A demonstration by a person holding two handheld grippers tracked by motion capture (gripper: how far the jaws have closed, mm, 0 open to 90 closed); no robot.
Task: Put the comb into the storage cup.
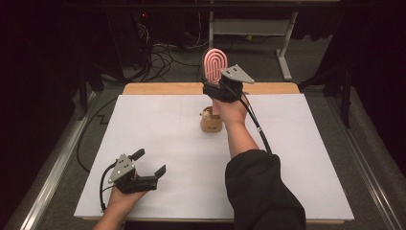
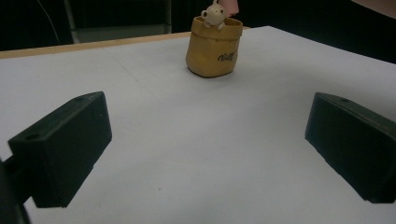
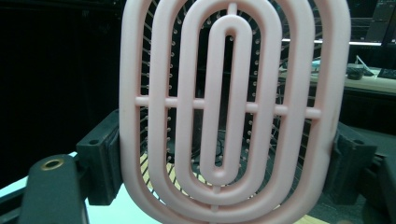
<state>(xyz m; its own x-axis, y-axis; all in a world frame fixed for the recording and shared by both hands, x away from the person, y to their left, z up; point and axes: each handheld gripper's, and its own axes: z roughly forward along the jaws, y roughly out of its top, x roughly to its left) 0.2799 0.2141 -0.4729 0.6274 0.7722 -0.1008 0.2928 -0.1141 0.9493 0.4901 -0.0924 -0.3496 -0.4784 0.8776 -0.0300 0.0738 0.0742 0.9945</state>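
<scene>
Gripping a pink oval hairbrush (image 1: 215,64) by the sides of its head, the right gripper (image 1: 219,88) rises above the far edge of the tabletop (image 1: 158,134), near the middle of that edge, with the brush standing upright above the jaws. In the right gripper view, the two black jaws press against the left and right rims of the hairbrush (image 3: 232,109), whose concentric pink rings and thin bristle pins face the camera. A grey three-cornered plate (image 1: 236,74) sits on top of this gripper, and a black cable (image 1: 256,127) trails back along the person's forearm to a dark sleeve (image 1: 261,189).

Just below the raised hand, a small yellow-brown pouch (image 1: 211,123) stands upright on the white tabletop, toward the middle of its far half. A little pale toy figure (image 1: 207,114) peeks over its rim. From the left gripper view, the pouch (image 2: 214,45) shows dark lettering on its front, and the toy figure (image 2: 214,14) hangs over the near lip.

Over the near-left corner of the tabletop, the left gripper (image 1: 149,163) is held in the person's left hand (image 1: 119,199), well apart from the pouch. Its jaws stand wide, with nothing between them; the left gripper view shows bare white surface in the gap. A strip of wood (image 1: 143,88) edges the table's far side, and cables (image 1: 163,57) lie on the dark floor beyond.
</scene>
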